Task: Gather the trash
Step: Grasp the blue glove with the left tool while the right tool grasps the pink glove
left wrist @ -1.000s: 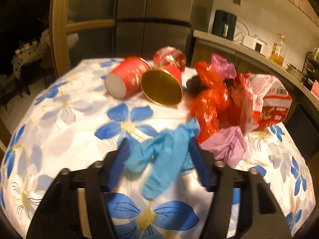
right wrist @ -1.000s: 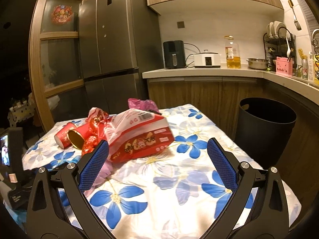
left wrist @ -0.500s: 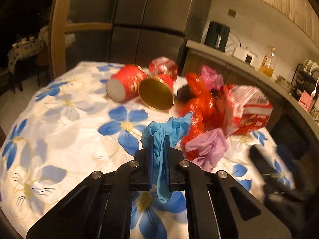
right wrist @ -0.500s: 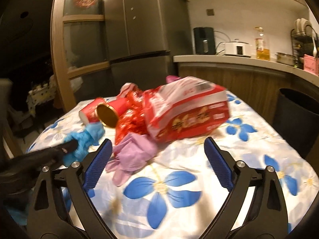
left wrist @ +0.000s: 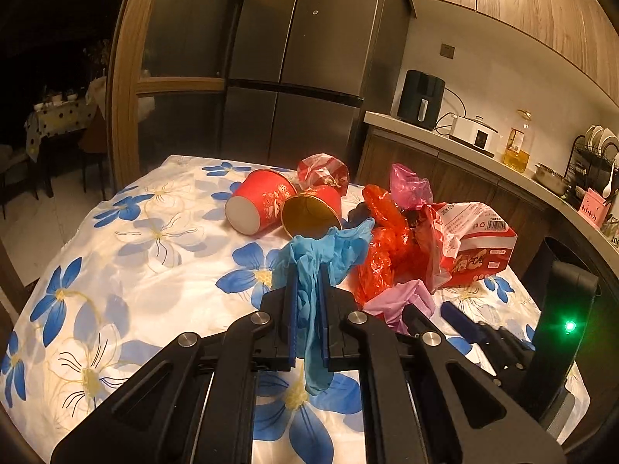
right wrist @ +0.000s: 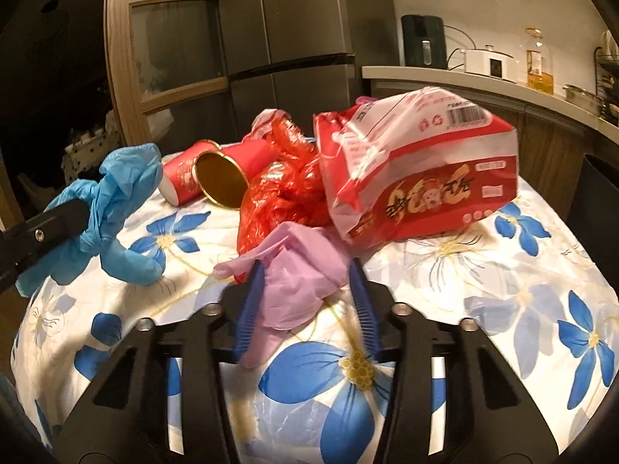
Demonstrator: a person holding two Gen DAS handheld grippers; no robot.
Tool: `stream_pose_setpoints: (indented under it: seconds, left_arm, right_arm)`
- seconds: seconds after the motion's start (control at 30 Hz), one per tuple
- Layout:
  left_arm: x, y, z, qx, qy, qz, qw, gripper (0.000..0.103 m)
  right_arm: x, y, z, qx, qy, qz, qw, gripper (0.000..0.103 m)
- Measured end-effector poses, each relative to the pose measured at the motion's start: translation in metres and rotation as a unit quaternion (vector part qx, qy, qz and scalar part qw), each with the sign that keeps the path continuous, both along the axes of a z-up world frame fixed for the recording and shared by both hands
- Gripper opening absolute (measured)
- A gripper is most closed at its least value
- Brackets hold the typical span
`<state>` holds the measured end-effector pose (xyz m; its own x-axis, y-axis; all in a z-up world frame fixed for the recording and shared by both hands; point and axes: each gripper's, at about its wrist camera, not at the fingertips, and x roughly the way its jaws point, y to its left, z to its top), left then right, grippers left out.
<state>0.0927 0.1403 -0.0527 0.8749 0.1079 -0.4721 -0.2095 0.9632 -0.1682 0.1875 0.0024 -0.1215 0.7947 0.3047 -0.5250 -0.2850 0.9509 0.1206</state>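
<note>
The left gripper (left wrist: pixel 308 301) is pinching the blue glove (left wrist: pixel 321 255) just beside the red bag (right wrist: pixel 286 189); the right gripper's (right wrist: pixel 305 297) jaws, just closing, are straddling the pink glove (right wrist: pixel 298 266) lying against it.

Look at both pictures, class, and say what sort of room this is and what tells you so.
Most likely a home kitchen: a tall fridge, a counter with an oil bottle, and a dish rack. Trash lies on a table under a flowered cloth.
</note>
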Motion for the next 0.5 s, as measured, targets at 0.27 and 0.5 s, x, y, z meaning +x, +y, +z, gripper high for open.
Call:
stream_pose_setpoints:
  seconds: [0.27,0.5]
  left_arm:
    - [0.000,-0.005,0.000,0.011,0.000,-0.006,0.9999,0.009]
    - [-0.002,-0.012,0.003,0.015,-0.001,-0.006,0.9999,0.009]
  right_arm:
    - [-0.008,0.004,0.005,0.005,-0.015,0.015,1.000,0.003]
    - [-0.031,-0.012,0.028,0.024,-0.051,0.023,0.998,0.002]
